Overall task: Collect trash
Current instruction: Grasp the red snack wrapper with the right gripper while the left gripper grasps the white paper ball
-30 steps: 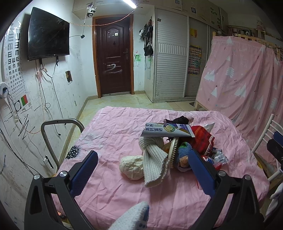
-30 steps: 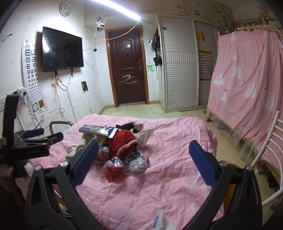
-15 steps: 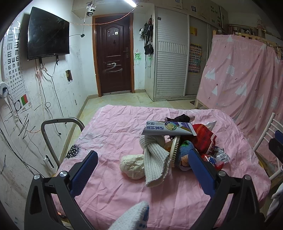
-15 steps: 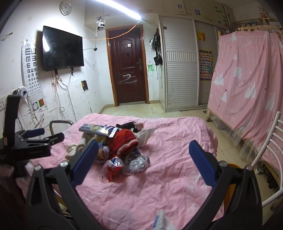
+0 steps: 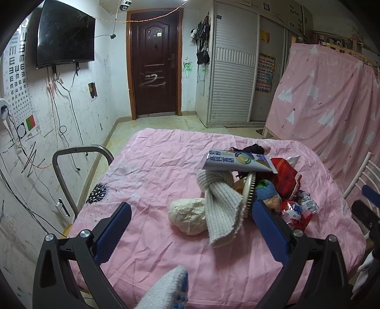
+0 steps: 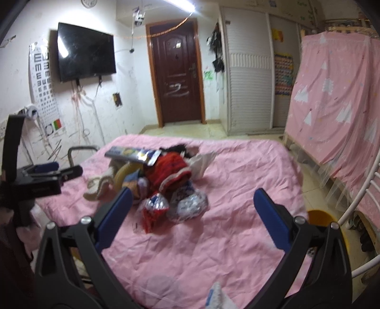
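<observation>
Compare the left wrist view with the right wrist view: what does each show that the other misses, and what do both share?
Only the left wrist view shows the crumpled paper ball beside the grey knitted scarf. Only the right wrist view shows the yellow bin past the bed's right edge and the wall clock. Both show the pink bedsheet, the toothpaste box atop the pile, the shiny wrappers, the door and the TV.

Scuffed white walls — dark door [image 5: 154,71], wall TV [image 5: 65,35], pink curtain [image 5: 332,104] — tiled floor [image 5: 152,122].
</observation>
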